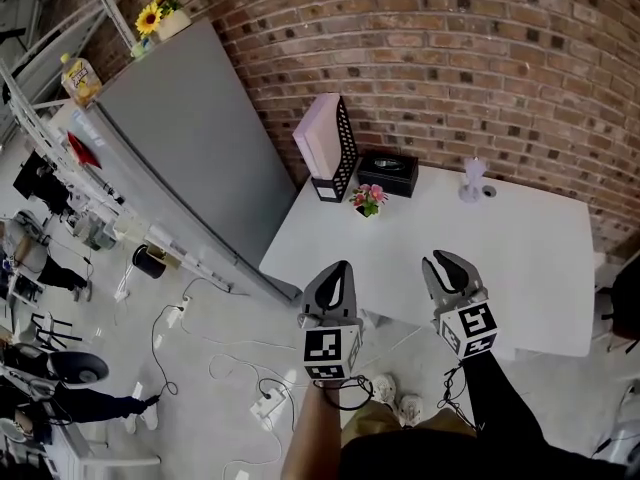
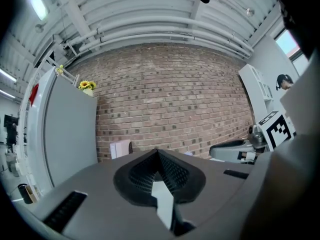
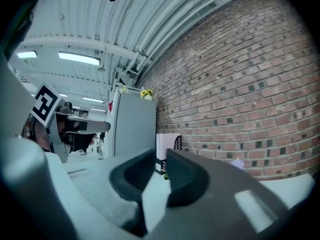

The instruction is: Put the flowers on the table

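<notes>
A small pot of pink flowers (image 1: 368, 200) stands on the white table (image 1: 520, 268), near its far left corner. A yellow sunflower (image 1: 150, 16) (image 2: 87, 85) (image 3: 146, 93) sits in a pot on top of the tall grey cabinet (image 1: 200, 148). My left gripper (image 1: 338, 270) (image 2: 157, 152) hangs just off the table's near left edge, shut and empty. My right gripper (image 1: 446, 261) (image 3: 160, 158) is over the table's near edge. Its jaws stand a narrow gap apart with nothing between them. Both grippers point toward the brick wall, well short of either flower.
A black mesh file holder with a pale pink folder (image 1: 326, 148), a black box (image 1: 388, 173) and a small lavender vase (image 1: 472, 181) line the table's far side. A yellow bottle (image 1: 78, 78) stands on the cabinet. Cables and a power strip (image 1: 265, 403) lie on the floor at the left.
</notes>
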Demonstrator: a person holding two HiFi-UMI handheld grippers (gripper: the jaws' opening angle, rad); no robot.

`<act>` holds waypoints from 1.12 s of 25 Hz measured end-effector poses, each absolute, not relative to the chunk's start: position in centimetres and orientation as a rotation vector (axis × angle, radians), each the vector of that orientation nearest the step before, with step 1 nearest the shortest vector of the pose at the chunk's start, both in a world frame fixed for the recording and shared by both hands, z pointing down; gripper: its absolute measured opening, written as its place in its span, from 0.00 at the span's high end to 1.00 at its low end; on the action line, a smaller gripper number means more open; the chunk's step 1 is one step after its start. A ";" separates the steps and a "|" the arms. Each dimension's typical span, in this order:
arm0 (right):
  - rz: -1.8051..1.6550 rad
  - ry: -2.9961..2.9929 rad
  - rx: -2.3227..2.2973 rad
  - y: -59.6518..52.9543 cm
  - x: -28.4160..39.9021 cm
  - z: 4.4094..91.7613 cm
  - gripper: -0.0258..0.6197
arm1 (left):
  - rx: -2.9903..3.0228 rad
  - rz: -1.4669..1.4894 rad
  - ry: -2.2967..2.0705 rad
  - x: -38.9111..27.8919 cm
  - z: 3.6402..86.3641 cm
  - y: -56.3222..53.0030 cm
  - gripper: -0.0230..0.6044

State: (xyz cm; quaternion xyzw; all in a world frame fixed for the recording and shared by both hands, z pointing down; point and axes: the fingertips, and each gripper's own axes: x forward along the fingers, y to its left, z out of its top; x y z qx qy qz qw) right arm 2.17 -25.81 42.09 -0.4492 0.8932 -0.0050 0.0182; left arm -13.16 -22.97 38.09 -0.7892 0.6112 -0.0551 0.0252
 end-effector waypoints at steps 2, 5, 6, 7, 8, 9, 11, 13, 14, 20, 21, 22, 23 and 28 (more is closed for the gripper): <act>-0.030 2.767 -1.394 -25.7 2.4 42.1 0.96 | -2.433 -0.172 1.895 -13.1 38.1 -22.8 0.95; -0.034 2.775 -1.379 -25.6 2.6 42.0 0.96 | -2.426 -0.182 1.896 -12.9 38.0 -22.6 0.95; -0.004 2.784 -1.385 -25.6 2.6 41.8 0.96 | -2.424 -0.185 1.895 -12.8 37.9 -22.5 0.95; 0.034 2.796 -1.394 -25.5 2.7 41.7 0.96 | -2.422 -0.188 1.894 -12.7 37.8 -22.5 0.95; 0.069 2.805 -1.403 -25.4 2.8 41.6 0.96 | -2.420 -0.190 1.894 -12.6 37.8 -22.5 0.95; 0.093 2.809 -1.412 -25.3 2.9 41.6 0.96 | -2.417 -0.192 1.893 -12.6 37.8 -22.4 0.95; 0.108 2.806 -1.427 -25.2 3.2 41.6 0.96 | -2.413 -0.191 1.893 -12.4 37.8 -22.4 0.95; 0.109 2.804 -1.439 -25.1 3.7 41.7 0.96 | -2.414 -0.189 1.890 -12.1 37.7 -22.3 0.95; 0.109 2.803 -1.444 -25.0 3.9 41.8 0.96 | -2.415 -0.189 1.886 -11.9 37.7 -22.2 0.95; 0.123 2.794 -1.463 -24.3 4.6 41.5 0.96 | -2.413 -0.184 1.868 -11.5 37.2 -21.6 0.95; 0.125 2.793 -1.464 -24.2 4.6 41.5 0.96 | -2.412 -0.181 1.870 -11.5 37.2 -21.5 0.95; 0.129 2.793 -1.465 -24.0 4.7 41.4 0.96 | -2.411 -0.177 1.871 -11.4 37.1 -21.3 0.95; 0.133 2.794 -1.468 -23.9 4.7 41.4 0.96 | -2.411 -0.175 1.871 -11.4 37.1 -21.2 0.95; 0.150 2.794 -1.481 -23.3 4.8 41.4 0.96 | -2.412 -0.172 1.870 -11.4 37.1 -20.5 0.95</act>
